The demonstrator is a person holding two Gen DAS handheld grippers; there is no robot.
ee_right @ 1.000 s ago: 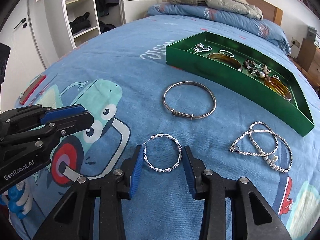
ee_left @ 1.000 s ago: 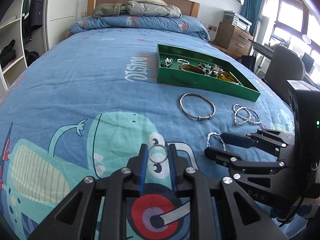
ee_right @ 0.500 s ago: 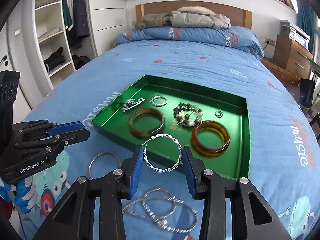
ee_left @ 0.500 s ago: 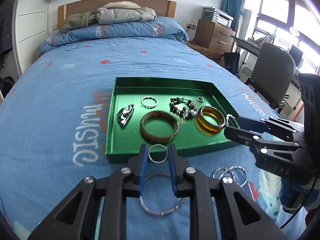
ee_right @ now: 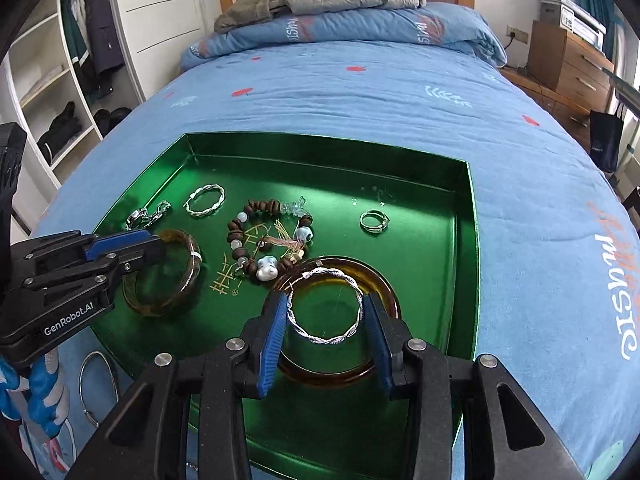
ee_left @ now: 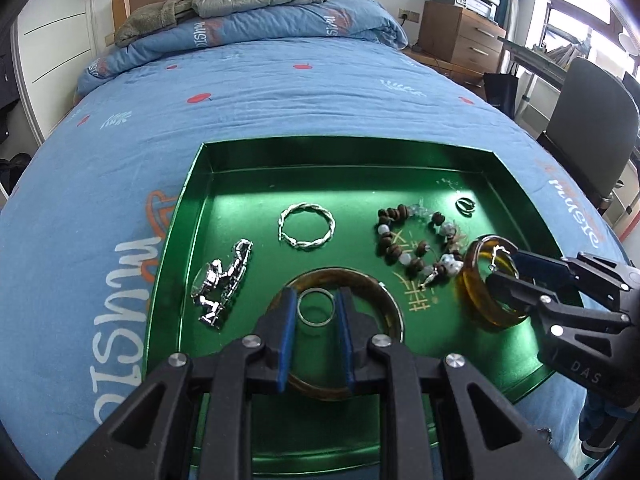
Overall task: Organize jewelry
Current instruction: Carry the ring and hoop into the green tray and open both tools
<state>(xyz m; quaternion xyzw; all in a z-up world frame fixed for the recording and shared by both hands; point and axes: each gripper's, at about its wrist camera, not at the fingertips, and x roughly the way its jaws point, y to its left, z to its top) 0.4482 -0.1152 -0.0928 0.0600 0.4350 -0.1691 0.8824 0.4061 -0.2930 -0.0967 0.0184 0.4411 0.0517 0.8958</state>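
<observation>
Hovering over the green tray [ee_right: 464,216], each hand-held gripper clamps jewelry: left [ee_left: 316,307] a ring [ee_left: 316,307], right [ee_right: 325,307] a twisted bangle [ee_right: 325,338]

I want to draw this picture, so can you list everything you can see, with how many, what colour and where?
tray: 1, green, on the bed
amber bangles: 2, brown-yellow, in the tray's near half
bead bracelet: 1, brown and white, tray middle
twisted hoops: 2, silver, one lying in the tray, one in the right gripper
chain bracelet: 1, silver, tray's left side
small ring: 1, silver, tray's right side
plain ring: 1, silver, in the left gripper
silver bangle: 1, on the bed beside the tray
bed: 1, blue cover
left gripper: black, blue pads
right gripper: black, blue pads
</observation>
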